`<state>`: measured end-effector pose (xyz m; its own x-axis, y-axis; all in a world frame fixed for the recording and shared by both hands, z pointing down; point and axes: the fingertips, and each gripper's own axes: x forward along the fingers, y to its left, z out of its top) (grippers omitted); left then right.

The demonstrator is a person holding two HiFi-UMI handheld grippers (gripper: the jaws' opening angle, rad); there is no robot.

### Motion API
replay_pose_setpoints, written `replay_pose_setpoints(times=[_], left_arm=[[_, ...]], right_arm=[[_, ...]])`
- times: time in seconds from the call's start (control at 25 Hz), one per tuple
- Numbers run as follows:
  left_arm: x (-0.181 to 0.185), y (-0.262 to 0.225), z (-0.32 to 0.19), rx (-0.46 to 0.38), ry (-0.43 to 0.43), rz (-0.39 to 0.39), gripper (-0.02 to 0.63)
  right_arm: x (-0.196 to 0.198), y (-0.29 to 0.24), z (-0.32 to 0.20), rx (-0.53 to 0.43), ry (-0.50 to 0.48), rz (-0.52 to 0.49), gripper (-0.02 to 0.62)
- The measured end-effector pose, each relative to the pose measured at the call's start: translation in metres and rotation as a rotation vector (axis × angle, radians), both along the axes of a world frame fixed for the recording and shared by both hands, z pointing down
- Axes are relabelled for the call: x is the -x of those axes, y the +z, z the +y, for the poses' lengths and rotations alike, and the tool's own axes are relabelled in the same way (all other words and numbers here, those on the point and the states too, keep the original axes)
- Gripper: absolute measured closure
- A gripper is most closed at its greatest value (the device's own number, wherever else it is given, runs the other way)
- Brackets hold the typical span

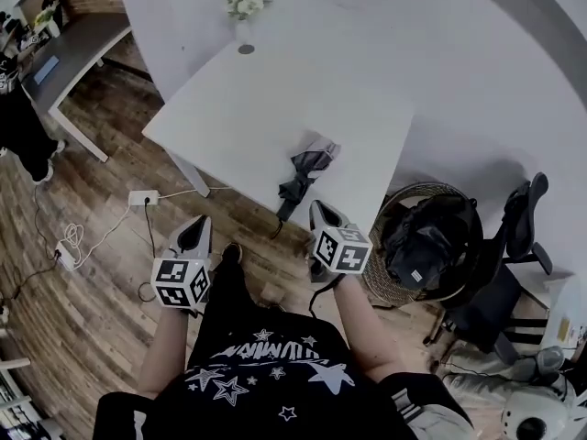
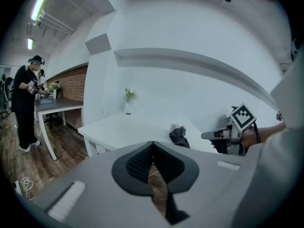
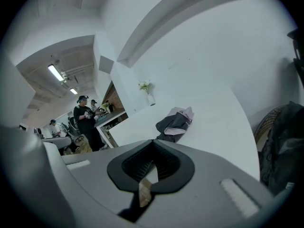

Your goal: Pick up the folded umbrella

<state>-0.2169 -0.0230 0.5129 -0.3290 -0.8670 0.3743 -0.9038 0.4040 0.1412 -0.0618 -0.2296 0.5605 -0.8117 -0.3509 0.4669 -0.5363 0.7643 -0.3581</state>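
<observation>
The left gripper [image 1: 195,232] and the right gripper [image 1: 323,214] were both closed and empty, held low before the person, since nothing was grabbed yet. The umbrella [image 1: 303,174] lay folded at the near edge of the table [image 1: 257,108], at about twelve o'clock from the right gripper, so that one looked best placed to take it.

We list a white table [image 1: 266,108], folded umbrella [image 1: 304,174] at its near edge, flowers [image 1: 246,2] beyond, left gripper [image 1: 198,229], right gripper [image 1: 320,213].
</observation>
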Motion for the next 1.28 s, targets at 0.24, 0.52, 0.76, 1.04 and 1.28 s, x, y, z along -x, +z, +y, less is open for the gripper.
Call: replay_pose_setpoints(times=[0.24,0.52,0.76,1.04,1.28], left_arm=[[0.048,0.010,-0.066,0.023,0.147,0.030,0.603],[0.083,0.010,-0.146,0.043,0.350,0.047,0.603],[0.093,0.018,-0.185,0.065,0.467,0.068,0.603],[0.099,0.025,-0.218,0.068,0.571,0.089,0.603],[0.101,0.029,-0.237,0.066,0.638,0.094,0.603]], right_arm=[[0.019,0.011,-0.038,0.029,0.129,0.039,0.578],[0.029,0.025,-0.064,0.132,0.331,0.068,0.577],[0.039,0.037,-0.068,0.215,0.417,0.112,0.483],[0.050,0.054,-0.067,0.292,0.444,0.160,0.336],[0.058,0.065,-0.071,0.307,0.476,0.226,0.268]])
